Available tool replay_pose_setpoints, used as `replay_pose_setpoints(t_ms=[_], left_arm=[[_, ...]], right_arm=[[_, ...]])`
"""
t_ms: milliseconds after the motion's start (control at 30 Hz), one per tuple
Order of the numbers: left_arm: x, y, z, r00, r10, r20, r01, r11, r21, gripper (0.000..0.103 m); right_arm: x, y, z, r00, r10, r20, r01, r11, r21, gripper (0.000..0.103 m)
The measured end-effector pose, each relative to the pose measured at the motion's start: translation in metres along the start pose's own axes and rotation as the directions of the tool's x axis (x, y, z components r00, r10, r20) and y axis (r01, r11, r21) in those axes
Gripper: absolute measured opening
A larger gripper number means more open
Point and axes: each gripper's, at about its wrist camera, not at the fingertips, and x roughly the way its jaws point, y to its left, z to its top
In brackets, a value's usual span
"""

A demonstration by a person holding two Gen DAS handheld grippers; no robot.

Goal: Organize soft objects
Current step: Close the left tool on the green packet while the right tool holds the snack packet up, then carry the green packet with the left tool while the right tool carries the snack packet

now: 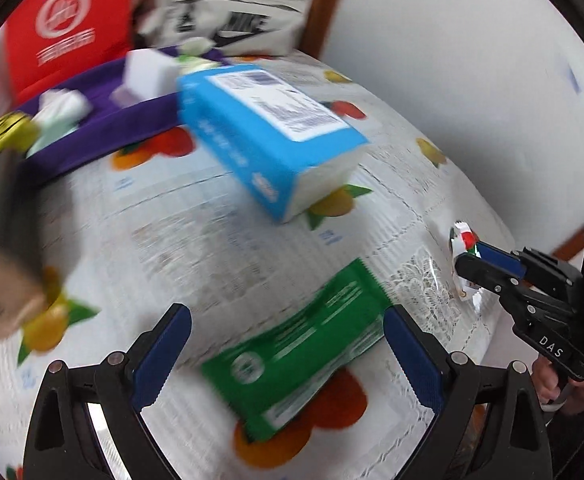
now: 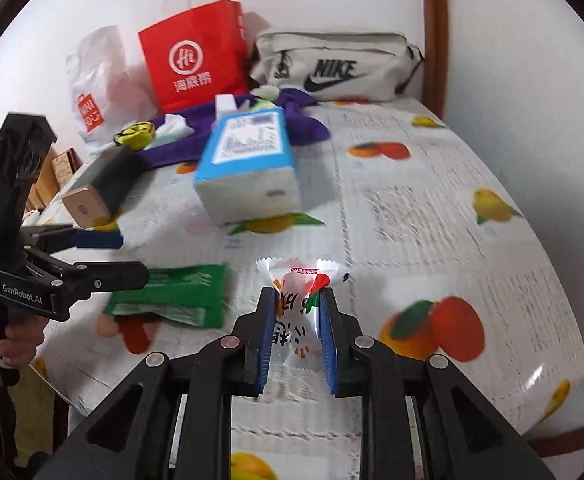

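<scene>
Over a fruit-print tablecloth (image 2: 431, 208), the right gripper (image 2: 296, 322) pinches a white snack packet (image 2: 301, 280) between its 2 pads, while the left gripper (image 1: 288, 356) — jaws wide, empty — hovers above the green wipes pack (image 1: 303, 344), best straddled squarely before closing.

On a table covered in fruit-printed oilcloth (image 2: 431, 208): one blue-and-white tissue pack (image 2: 248, 164), one flat green wipes packet (image 2: 176, 296), one clear crinkle-edged snack sachet (image 2: 299, 312), one purple fabric tray (image 2: 180, 148), one red paper carrier bag (image 2: 196, 64), one white plastic shopping bag (image 2: 96, 84), one beige zip pouch (image 2: 331, 64) and one dark, gold-capped box (image 2: 100, 188). Two black grippers: left (image 1: 288, 352), right (image 2: 295, 296).
</scene>
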Motion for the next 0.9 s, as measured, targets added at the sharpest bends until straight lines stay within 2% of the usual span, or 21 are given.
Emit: replay_pose_setpoints(t_ms=[100, 167, 400, 500, 567, 600, 633, 733, 900], left_arm=[[0.011, -0.01, 0.0, 0.998, -0.049, -0.039, 0.05, 0.998, 0.038, 0.097], [0.016, -0.015, -0.004, 0.997, -0.055, -0.059, 0.059, 0.997, 0.057, 0.096], [0.009, -0.034, -0.027, 0.998, 0.022, -0.059, -0.01, 0.98, 0.197, 0.087], [0.009, -0.04, -0.03, 0.995, 0.092, -0.04, -0.08, 0.967, 0.242, 0.07], [0.009, -0.041, -0.027, 0.994, 0.106, -0.025, -0.096, 0.964, 0.249, 0.055], [0.008, -0.04, -0.026, 0.994, 0.104, -0.019, -0.096, 0.965, 0.243, 0.051], [0.009, -0.04, -0.023, 0.994, 0.104, -0.012, -0.098, 0.966, 0.237, 0.041], [0.009, -0.035, -0.02, 0.994, 0.11, -0.007, -0.106, 0.973, 0.207, 0.027], [-0.002, -0.013, -0.027, 0.993, 0.121, -0.005, -0.12, 0.989, 0.089, 0.024]], right_arm=[[0.003, -0.008, -0.003, 1.0, -0.009, -0.011, 0.009, 1.0, 0.009, 0.022], [0.004, -0.014, -0.004, 1.0, -0.011, -0.016, 0.011, 1.0, 0.017, 0.022], [0.008, -0.029, -0.008, 1.0, -0.015, -0.02, 0.016, 0.999, 0.043, 0.022], [0.01, -0.029, -0.009, 1.0, -0.015, -0.023, 0.016, 0.999, 0.043, 0.022], [0.01, -0.028, -0.009, 1.0, -0.009, -0.022, 0.01, 0.999, 0.043, 0.022], [0.01, -0.027, -0.008, 1.0, -0.008, -0.023, 0.009, 0.999, 0.04, 0.022], [0.01, -0.026, -0.008, 1.0, -0.01, -0.022, 0.011, 0.999, 0.036, 0.022], [0.009, -0.022, -0.008, 1.0, -0.004, -0.02, 0.004, 1.0, 0.029, 0.022], [0.008, -0.01, -0.007, 1.0, 0.012, -0.016, -0.012, 1.0, 0.005, 0.022]])
